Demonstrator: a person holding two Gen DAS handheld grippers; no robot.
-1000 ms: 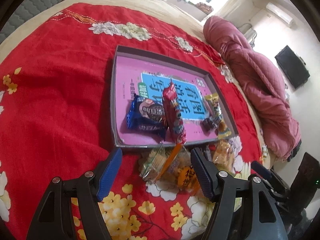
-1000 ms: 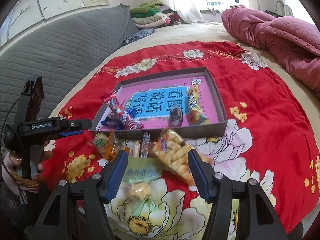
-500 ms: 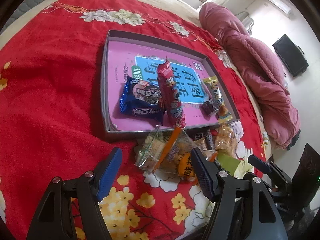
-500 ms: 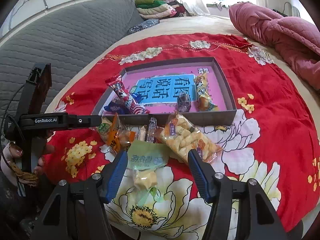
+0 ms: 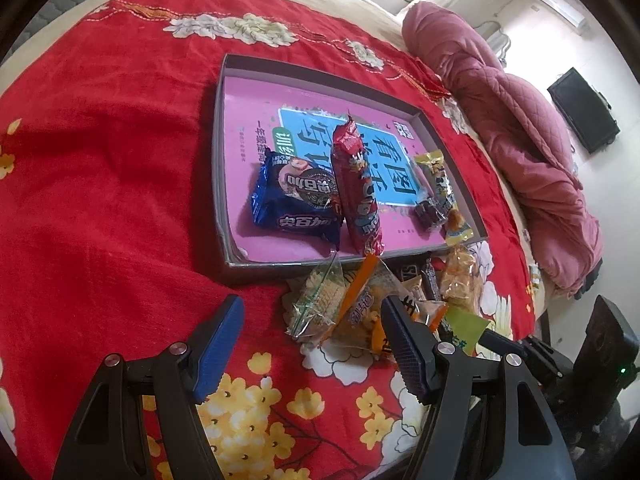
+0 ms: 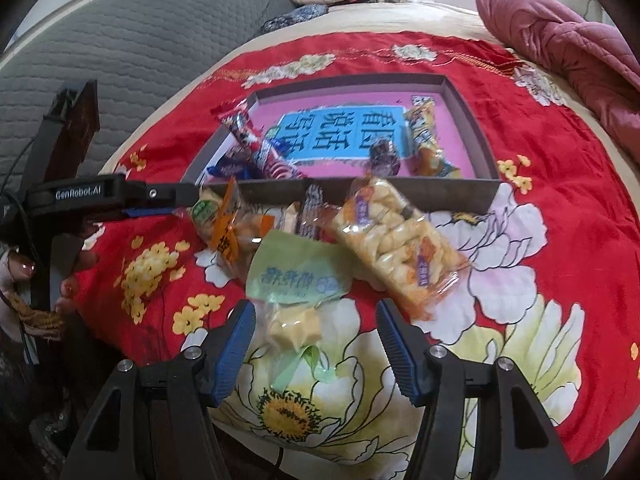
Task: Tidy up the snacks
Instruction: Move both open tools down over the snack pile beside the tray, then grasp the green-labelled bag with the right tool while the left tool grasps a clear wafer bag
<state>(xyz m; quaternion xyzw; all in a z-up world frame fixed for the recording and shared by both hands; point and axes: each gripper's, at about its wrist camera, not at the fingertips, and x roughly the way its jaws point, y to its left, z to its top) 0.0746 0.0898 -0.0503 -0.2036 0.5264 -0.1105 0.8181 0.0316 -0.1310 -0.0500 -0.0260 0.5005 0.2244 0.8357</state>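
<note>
Right wrist view: the right gripper [image 6: 316, 344] stands half open and empty, straddling a green packet [image 6: 298, 280] just in front of the tray [image 6: 348, 194]. Its loose, crinkly wrapper could slip from a shallow pinch. The left gripper [image 5: 312, 340], marked "GenRobot.AI", is open and empty near the tray's front wall.

Snacks counted, in the tray and out

One tray [image 5: 224, 160] holds four packets: blue [image 5: 296, 196], red [image 5: 356, 188], yellow [image 5: 440, 184], dark [image 5: 428, 212]. In front lies a pile of about six more packets [image 6: 304, 240]; overlap blurs the count.
</note>
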